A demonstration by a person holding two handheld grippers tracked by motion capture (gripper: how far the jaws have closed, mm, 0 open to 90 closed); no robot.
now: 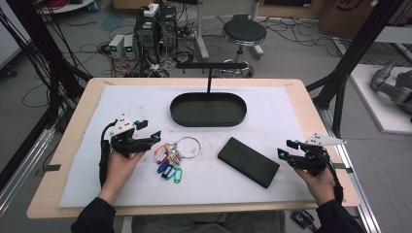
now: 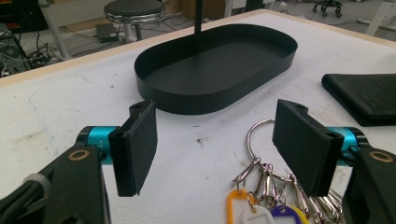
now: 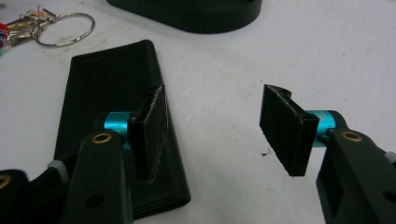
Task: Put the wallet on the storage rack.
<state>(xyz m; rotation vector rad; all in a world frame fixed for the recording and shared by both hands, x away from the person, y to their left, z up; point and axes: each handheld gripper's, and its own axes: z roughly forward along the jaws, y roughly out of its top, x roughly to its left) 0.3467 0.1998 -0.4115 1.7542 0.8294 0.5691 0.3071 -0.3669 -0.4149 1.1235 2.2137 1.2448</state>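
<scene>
A bunch of keys [image 1: 170,158] with coloured tags and a big metal ring lies on the white mat, left of centre. My left gripper [image 1: 148,129] hovers just left of it, open; in the left gripper view the bunch of keys [image 2: 266,196] sits by the right jaw, and the gap of the left gripper [image 2: 215,144] holds nothing. A flat black case [image 1: 248,161] lies at the centre right. My right gripper [image 1: 285,149] is open beside its right end. In the right gripper view the left jaw overlaps the case [image 3: 107,84], with bare mat between the jaws of the right gripper [image 3: 217,130].
A black oval tray [image 1: 180,116] with an upright post and crossbar stands at the back centre of the mat, also seen as the tray [image 2: 196,100] in the left gripper view. Beyond the table are a stool [image 1: 244,33], computer boxes and cables on the floor. Black frame posts flank both sides.
</scene>
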